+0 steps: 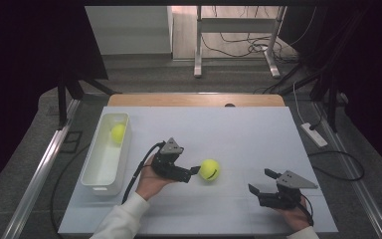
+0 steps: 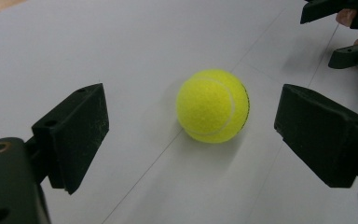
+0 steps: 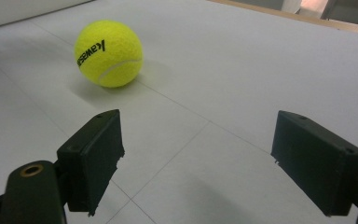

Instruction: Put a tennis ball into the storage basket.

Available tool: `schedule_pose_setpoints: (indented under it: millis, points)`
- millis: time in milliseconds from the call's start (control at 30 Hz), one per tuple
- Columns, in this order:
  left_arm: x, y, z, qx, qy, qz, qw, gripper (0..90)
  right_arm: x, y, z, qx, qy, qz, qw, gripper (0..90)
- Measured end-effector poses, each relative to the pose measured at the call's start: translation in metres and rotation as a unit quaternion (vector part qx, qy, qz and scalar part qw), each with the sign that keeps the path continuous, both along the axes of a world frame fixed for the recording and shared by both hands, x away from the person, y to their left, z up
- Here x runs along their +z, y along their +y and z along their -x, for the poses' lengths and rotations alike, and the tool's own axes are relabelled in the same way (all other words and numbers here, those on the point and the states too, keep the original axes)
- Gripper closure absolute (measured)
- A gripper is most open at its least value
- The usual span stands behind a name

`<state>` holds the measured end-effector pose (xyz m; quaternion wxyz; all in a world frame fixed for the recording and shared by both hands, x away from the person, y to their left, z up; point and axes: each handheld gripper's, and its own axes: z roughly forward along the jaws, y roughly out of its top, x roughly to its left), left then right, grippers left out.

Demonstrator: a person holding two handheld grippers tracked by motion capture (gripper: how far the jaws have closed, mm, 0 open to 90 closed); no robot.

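Tennis ball (image 1: 209, 170) rests mid-surface (image 1: 248, 134), just right of the spread left claw (image 1: 195, 170); right claw (image 1: 259, 181) also spread, well apart; ball judged light, felt-grippy, springy, prone to rolling: pinch across its widest girth.
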<state>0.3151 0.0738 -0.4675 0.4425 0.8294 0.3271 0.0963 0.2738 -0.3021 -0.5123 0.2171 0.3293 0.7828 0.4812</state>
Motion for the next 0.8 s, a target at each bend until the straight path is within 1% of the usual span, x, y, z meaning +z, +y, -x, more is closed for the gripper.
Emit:
schedule_pose_setpoints:
  millis: [233, 333, 367, 567, 800]
  points:
    - [-0.002, -0.009, -0.003, -0.006, 0.005, 0.004, 1.0, 10.7, 0.0, 0.0, 0.0, 0.0, 0.0, 0.001, 1.0, 16.0]
    - [-0.004, -0.014, -0.005, -0.006, 0.011, 0.007, 0.9999, 10.7, 0.0, 0.0, 0.0, 0.001, 0.0, -0.001, 1.0, 16.0]
    - [-0.005, -0.015, -0.006, -0.007, 0.011, 0.004, 0.9999, 10.7, 0.0, 0.0, 0.0, 0.001, 0.0, -0.001, 1.0, 16.0]
    - [-0.006, -0.021, -0.008, -0.01, 0.014, 0.003, 0.9998, 10.7, 0.0, 0.0, 0.0, 0.002, 0.0, -0.001, 1.0, 16.0]
    - [-0.01, -0.031, -0.01, -0.019, 0.021, -0.002, 0.9996, 10.7, 0.0, 0.0, 0.001, 0.002, 0.0, 0.0, 1.0, 16.0]
